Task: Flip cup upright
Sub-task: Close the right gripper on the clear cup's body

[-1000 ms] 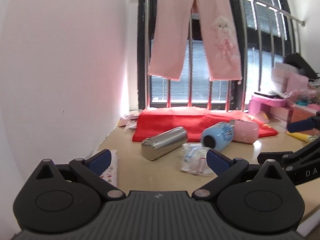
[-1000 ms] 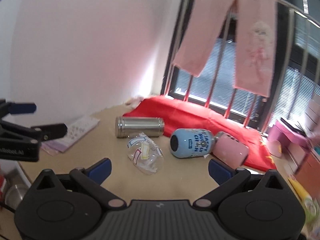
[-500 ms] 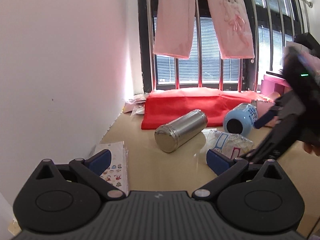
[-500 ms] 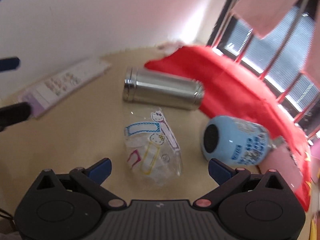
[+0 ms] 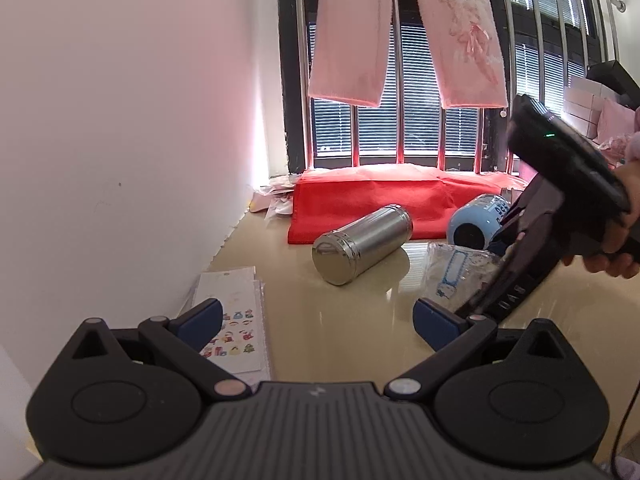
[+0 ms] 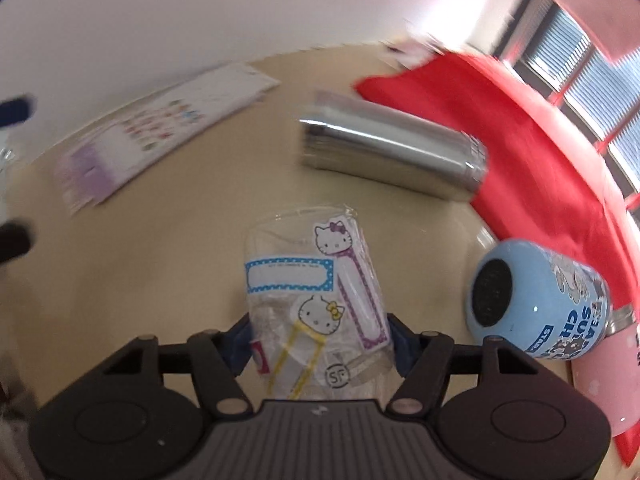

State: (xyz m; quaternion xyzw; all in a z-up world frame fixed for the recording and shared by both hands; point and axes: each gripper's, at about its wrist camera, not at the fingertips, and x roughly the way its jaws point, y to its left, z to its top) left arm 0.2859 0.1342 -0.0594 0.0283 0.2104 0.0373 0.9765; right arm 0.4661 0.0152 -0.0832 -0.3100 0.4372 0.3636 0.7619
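A clear plastic cup (image 6: 316, 292) with Hello Kitty stickers lies on its side on the beige table (image 6: 168, 248). My right gripper (image 6: 320, 340) has its blue fingers on either side of the cup, narrowed against it. In the left wrist view the cup (image 5: 456, 272) lies partly hidden behind the right gripper's black body (image 5: 552, 216). My left gripper (image 5: 316, 318) is open and empty, low over the table near the wall. A steel flask (image 5: 362, 244) and a light blue cup (image 5: 478, 226) also lie on their sides.
A red cloth (image 5: 384, 200) covers the back of the table below the barred window. A sticker sheet (image 5: 232, 320) lies by the white wall at left. A pink cup (image 6: 608, 380) lies behind the blue one. Pink trousers (image 5: 404, 28) hang from a rail above.
My right gripper has dropped down and forward onto the clear cup, and its fingers have closed in around it. My left gripper has held its place, open.
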